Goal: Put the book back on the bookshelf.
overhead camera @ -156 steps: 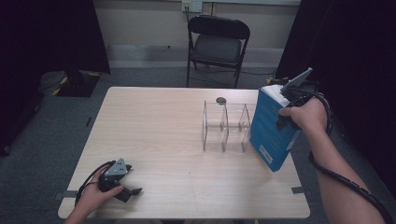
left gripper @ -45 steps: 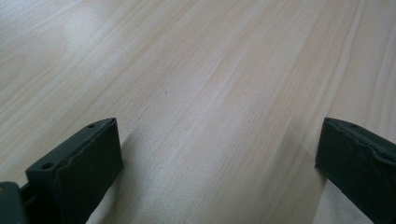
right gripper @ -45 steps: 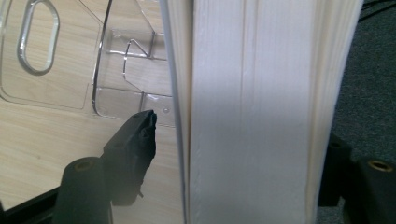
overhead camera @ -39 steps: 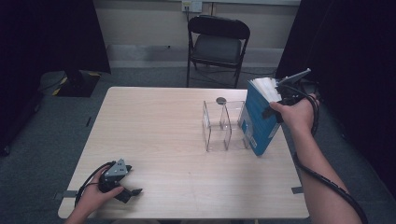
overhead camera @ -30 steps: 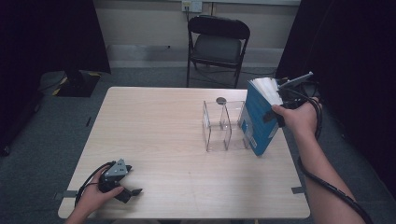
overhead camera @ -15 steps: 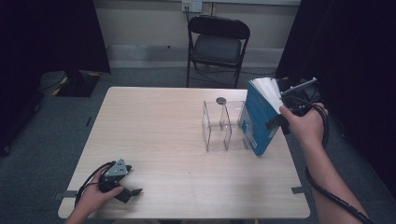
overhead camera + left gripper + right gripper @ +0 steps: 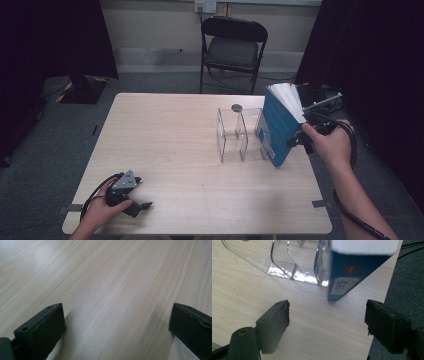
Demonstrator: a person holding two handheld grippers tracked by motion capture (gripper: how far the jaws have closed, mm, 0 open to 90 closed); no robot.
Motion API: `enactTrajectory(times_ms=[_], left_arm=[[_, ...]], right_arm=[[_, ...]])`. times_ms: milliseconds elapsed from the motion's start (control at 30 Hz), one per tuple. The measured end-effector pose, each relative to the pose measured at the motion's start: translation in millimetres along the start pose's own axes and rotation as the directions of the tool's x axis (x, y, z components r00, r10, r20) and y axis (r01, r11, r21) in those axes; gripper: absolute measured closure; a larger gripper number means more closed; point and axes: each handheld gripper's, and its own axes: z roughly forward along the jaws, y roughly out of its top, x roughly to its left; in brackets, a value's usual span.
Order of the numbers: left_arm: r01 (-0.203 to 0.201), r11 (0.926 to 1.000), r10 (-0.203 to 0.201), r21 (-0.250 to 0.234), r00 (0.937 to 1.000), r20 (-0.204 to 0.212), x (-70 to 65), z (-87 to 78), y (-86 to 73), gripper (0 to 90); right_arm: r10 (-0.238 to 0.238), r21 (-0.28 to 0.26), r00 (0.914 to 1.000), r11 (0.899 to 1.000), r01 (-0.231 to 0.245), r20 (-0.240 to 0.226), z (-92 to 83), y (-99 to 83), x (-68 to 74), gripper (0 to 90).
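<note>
Blue book [image 7: 278, 131] standing on its lower edge at the right end of the clear acrylic organizer [image 7: 239, 134], leaning against that end wall, white page block up and tilted away toward the folding chair [image 7: 233, 49]. Long axis close to upright, spine with its white label [image 7: 343, 286] facing the right tongs [image 7: 325, 315].

Right tongs [image 7: 301, 140] just beside the book on the side away from the organizer, jaws spread wide and lately opening, nothing between them; in the right gripper view the book sits ahead of the jaw tips, apart from both pads. Judged released, or nearly so. Left tongs [image 7: 134, 206] far from the organizer at the near left corner of the tabletop [image 7: 165, 130], jaws wide open over bare wood [image 7: 112, 290], holding nothing. Right hand [image 7: 331, 145] plainly the nearer one for any further work on the book.

Key relation: book straight ahead of the right tongs, between them and the organizer, so a push along the jaws' line would press it into the clear wall. Little spare room beyond the book: right tabletop edge close behind it, dark floor [image 7: 409, 277] directly past that. Open room on the organizer's left, where the tabletop lies bare. Risk, as a guess: a lean-supported book sliding or tipping toward that edge if nudged sideways. Small dark disc [image 7: 236, 107] just behind the organizer, clear of any likely path.
</note>
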Motion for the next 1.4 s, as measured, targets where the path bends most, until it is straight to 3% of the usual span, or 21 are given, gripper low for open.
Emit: enactTrajectory(times_ms=[433,600,1133,1400], left_arm=[[0.002,1.0000,-0.002,-0.003,0.9999,-0.011,-0.6,0.3,-0.1,0.0],[0.001,1.0000,-0.001,-0.007,1.0000,-0.010,-0.6,0.6,-0.3,0.0],[0.000,1.0000,0.000,-0.005,0.9999,-0.012,-0.7,0.4,-0.2,0.0],[-0.007,1.0000,0.006,-0.007,0.9999,-0.015,-0.1,0.3,-0.2,0.0]], right_arm=[[-0.066,0.040,0.9966,0.997,0.068,-0.050,17.9,-17.9,11.6,19.2],[-0.074,0.021,0.9943,0.997,0.075,-0.077,22.6,-22.1,15.9,19.9],[-0.140,0.035,0.9803,0.989,0.146,-0.139,39.6,-24.5,36.0,19.6],[-0.176,0.036,0.9751,0.983,0.182,-0.135,45.9,-21.3,48.8,19.5]])
